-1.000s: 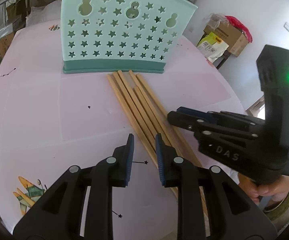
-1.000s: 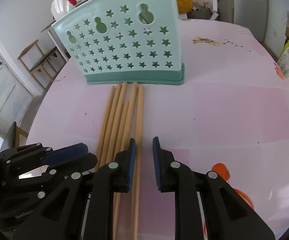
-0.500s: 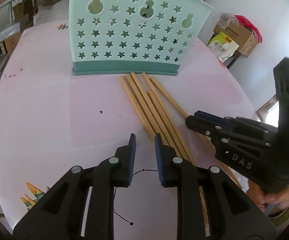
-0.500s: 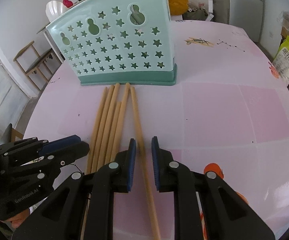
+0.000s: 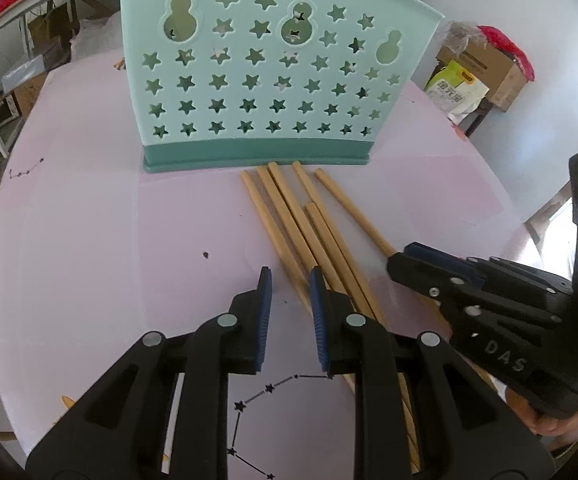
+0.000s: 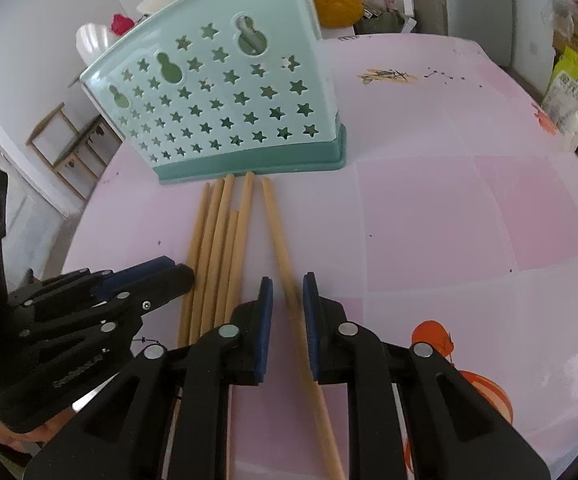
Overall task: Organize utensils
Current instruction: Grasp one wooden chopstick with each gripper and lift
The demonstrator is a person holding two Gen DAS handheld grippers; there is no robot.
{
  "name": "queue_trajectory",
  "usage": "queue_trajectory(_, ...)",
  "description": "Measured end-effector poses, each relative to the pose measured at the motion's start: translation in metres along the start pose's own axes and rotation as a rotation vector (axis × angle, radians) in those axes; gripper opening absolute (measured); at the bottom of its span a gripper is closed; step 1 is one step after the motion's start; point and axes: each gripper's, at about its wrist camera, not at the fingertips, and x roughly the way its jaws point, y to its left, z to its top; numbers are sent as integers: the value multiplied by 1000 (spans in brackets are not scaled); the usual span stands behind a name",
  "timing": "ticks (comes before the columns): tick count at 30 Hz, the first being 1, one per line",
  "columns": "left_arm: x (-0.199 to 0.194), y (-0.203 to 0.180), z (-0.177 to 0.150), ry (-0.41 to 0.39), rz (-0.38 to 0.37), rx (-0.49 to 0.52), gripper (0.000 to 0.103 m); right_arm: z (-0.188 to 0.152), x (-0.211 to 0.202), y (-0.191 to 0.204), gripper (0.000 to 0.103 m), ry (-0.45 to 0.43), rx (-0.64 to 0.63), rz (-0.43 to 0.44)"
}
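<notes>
L+R grippers blk plastic | fingers [image 5: 263, 316] blue pads | silver screws | "DAS" mark

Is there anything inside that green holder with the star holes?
Through the star holes of the holder only pale patches and dark gaps show, no clear utensil. Its walls cover most of the inside, so I cannot tell. The chopsticks all lie outside on the table.

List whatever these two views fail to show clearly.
- Holder contents: both views, top rim cut off, wall hides the inside.
- Near ends of chopsticks: left view, hidden under left gripper and right gripper.
- Lone chopstick between the right gripper pads: right view, motion-blurred, so contact is unclear.
</notes>
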Motion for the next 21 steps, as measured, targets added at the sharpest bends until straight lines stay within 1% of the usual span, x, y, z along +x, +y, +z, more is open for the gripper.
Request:
queue_trajectory(3, 0, 0, 1, 1, 26, 3, 9, 1, 1, -7, 9, 0, 29, 19)
queue_trajectory(8, -6, 7, -4, 6, 68, -3, 5, 2, 0, -18, 7, 18, 71, 70)
queue_trajectory(11, -17, 22, -14, 23, 92, -37, 4, -1, -4, -20, 7, 40, 86, 79)
queue_trajectory(14, -26, 37, -24, 39, 91, -72, 5, -6, -9, -21, 7, 69, 77, 80)
queue_trajectory(16, -30, 42, -28, 49, 78, -70, 5, -5, -11, -21, 7, 92, 56, 86)
queue_trajectory(17, -29, 43, -29, 57, 76, -58, 9, -5, -10, -20, 8, 99, 49, 87)
queue_trajectory(18, -29, 42, -28, 65, 74, -46, 15, -2, -9, -19, 8, 113, 37, 85)
queue_trajectory(20, -27, 39, -24, 85, 63, -14, 22, 3, -7, -15, 10, 124, 3, 64)
queue_trajectory(21, -25, 37, -21, 91, 68, 3, 22, 7, -6, -13, 13, 127, -17, 58)
